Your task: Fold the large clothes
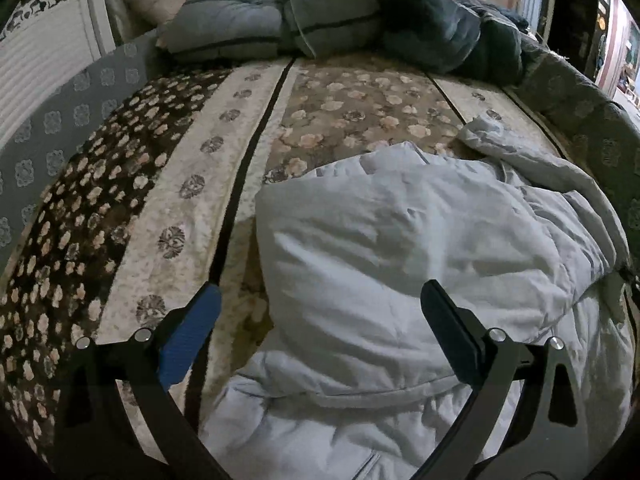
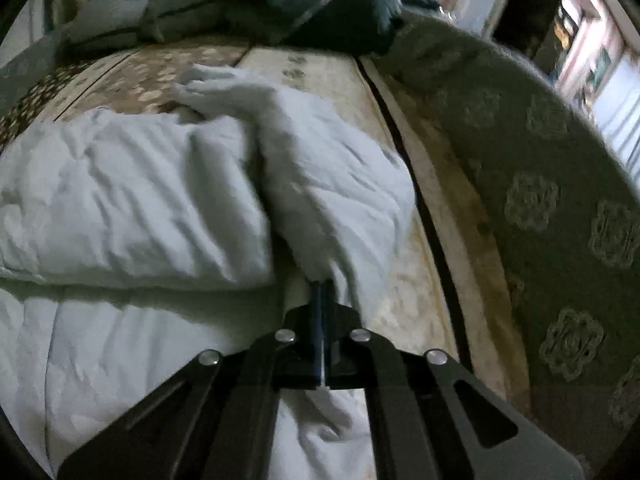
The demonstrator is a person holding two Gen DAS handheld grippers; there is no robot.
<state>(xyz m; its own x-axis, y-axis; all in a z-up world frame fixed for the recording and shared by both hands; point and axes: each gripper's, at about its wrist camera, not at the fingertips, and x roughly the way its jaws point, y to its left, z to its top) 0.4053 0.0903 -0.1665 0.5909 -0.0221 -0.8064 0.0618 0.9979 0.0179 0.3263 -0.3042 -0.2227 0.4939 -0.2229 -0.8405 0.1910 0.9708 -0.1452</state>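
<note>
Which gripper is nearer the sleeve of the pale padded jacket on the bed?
Right. The right gripper has its jaws shut on the sleeve. The left gripper hovers open above the jacket's folded body, gripping nothing.

1. Both views are dim and muted, with a cool grey cast over the bed (image 1: 192, 184).
2. The brightest area is the doorway (image 2: 612, 92) at the upper right of each frame, slightly washed out.
3. Strong fisheye bending curves the bed's edges; the corners fall to black.
4. The right wrist view is smeared by motion blur, most on the pale jacket (image 2: 132, 188).
5. Soft shadows sit in the jacket's folds; the left wrist view is sharper.
</note>
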